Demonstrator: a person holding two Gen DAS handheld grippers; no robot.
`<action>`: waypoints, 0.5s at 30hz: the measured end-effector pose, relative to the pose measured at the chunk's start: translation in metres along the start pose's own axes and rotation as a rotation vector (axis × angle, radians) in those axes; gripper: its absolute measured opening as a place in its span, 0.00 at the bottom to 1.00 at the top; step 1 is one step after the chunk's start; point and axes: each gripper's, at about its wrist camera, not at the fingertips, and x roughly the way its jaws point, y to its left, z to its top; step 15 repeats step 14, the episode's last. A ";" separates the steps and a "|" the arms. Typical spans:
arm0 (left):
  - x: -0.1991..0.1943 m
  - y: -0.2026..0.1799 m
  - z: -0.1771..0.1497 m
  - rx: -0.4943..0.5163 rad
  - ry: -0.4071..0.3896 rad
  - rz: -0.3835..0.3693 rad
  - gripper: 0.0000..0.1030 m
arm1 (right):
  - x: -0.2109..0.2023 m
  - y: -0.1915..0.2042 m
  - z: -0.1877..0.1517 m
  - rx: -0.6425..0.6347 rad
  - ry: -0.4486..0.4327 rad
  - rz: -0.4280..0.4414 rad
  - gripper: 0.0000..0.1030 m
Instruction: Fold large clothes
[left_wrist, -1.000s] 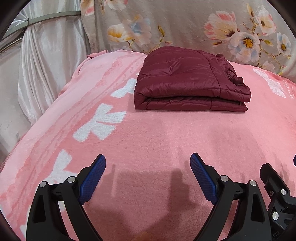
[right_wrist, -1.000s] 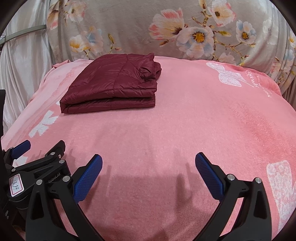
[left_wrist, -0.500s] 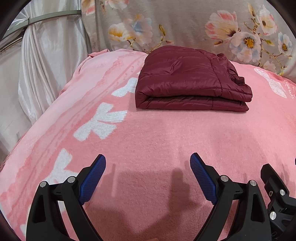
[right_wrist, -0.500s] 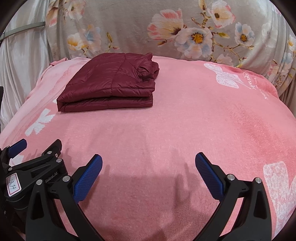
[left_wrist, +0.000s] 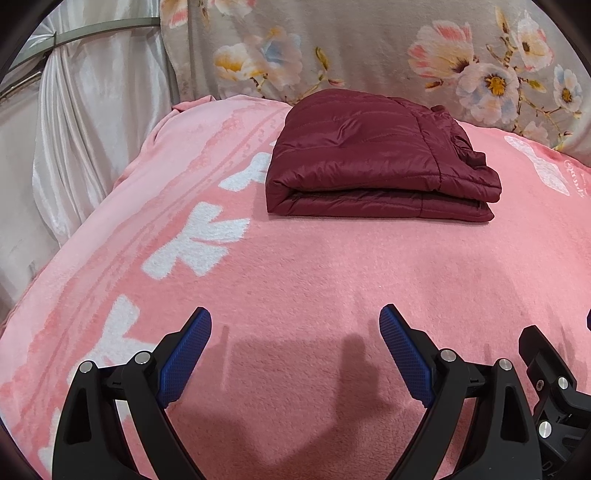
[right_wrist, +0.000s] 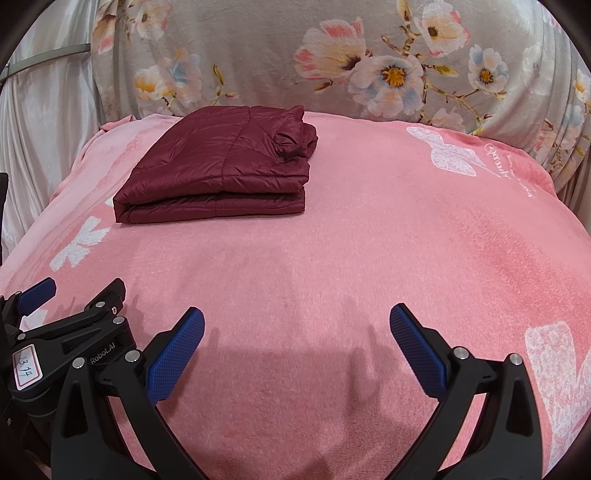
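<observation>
From the left wrist camera, the left gripper (left_wrist: 295, 325) hangs low over a pink fleece blanket (left_wrist: 332, 280), its two blue-padded fingers spread wide with nothing between them; their shadows fall on the fleece just ahead of the tips; the blanket carries white bow-shaped prints (left_wrist: 199, 243) running away to the left of the gripper; well ahead of it, slightly to the right, a maroon quilted jacket (left_wrist: 376, 162) lies folded into a flat, neat bundle, its fold edge facing the gripper; beyond the jacket a grey floral cloth (left_wrist: 369, 48) rises as a backdrop, and a pale satin curtain (left_wrist: 81, 122) hangs far to the left; part of the right gripper (left_wrist: 554, 387) shows at the lower right edge, close beside the left one.

From the right wrist camera, the right gripper (right_wrist: 297, 325) is likewise splayed open and empty above the blanket (right_wrist: 369, 240); the jacket (right_wrist: 221, 173) lies well ahead and to its left, apart from both tools; the floral cloth (right_wrist: 295, 66) stands behind it; a white butterfly print (right_wrist: 450, 155) marks the blanket ahead to the right; the left gripper (right_wrist: 37, 295) sits close on the left, bearing a small handwritten label (right_wrist: 26, 369).
</observation>
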 end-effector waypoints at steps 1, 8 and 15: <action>0.000 0.000 0.000 0.001 0.000 0.000 0.87 | 0.000 0.000 0.000 0.000 0.001 0.000 0.95; -0.001 -0.002 0.000 0.007 -0.008 -0.003 0.82 | -0.001 0.001 0.000 -0.001 0.000 -0.003 0.95; -0.003 -0.004 0.000 0.008 -0.012 0.000 0.80 | -0.001 0.000 0.000 -0.002 -0.001 0.001 0.95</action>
